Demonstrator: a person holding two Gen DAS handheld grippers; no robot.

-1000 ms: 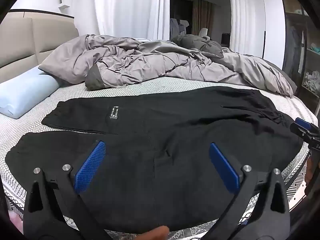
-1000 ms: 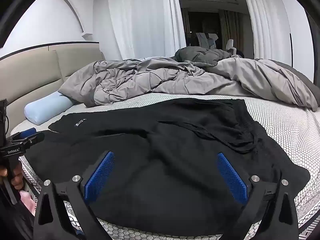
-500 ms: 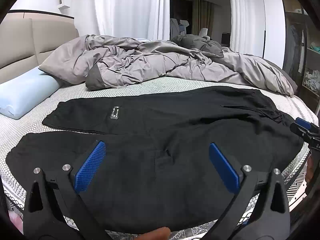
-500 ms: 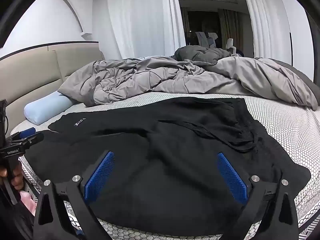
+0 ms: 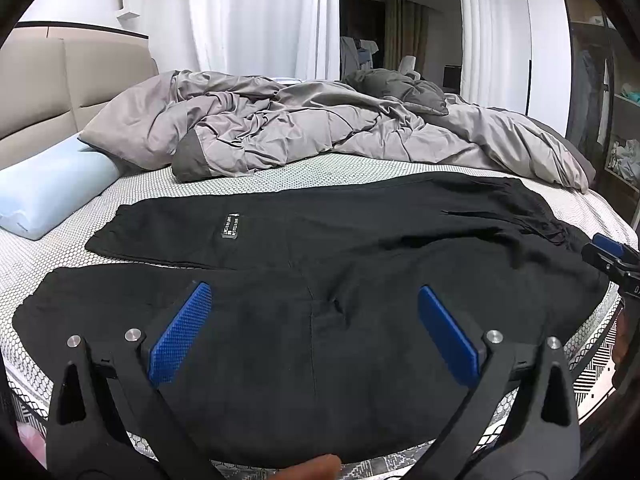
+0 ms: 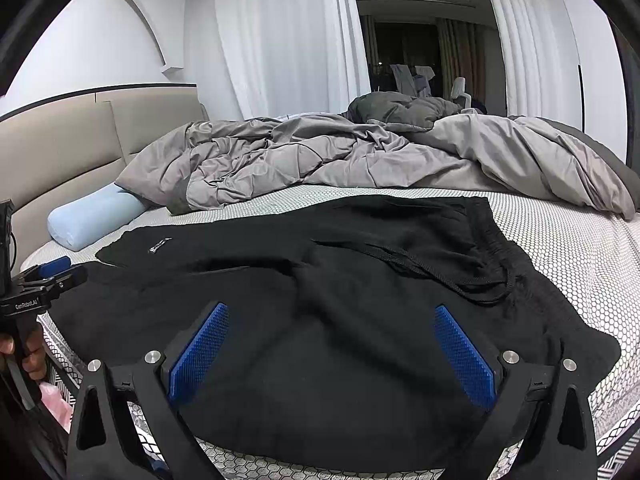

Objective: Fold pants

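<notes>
Black pants (image 5: 320, 264) lie spread flat on the bed, legs to the left, waistband with drawstring to the right; they also show in the right wrist view (image 6: 340, 280). A small label (image 5: 231, 226) sits on the far leg. My left gripper (image 5: 314, 308) is open and empty, above the near leg at the bed's front edge. My right gripper (image 6: 332, 328) is open and empty, above the seat near the waistband (image 6: 492, 240). Each gripper shows at the edge of the other's view: the right one (image 5: 612, 254) and the left one (image 6: 48, 276).
A crumpled grey duvet (image 5: 320, 128) fills the far half of the bed. A light blue pillow (image 5: 48, 188) lies at the left by the beige headboard (image 5: 52, 80). The white honeycomb-patterned mattress (image 6: 572, 248) shows to the right of the pants. White curtains hang behind.
Almost nothing has changed; both grippers stay open over the pants, with only a slight shift of view.
</notes>
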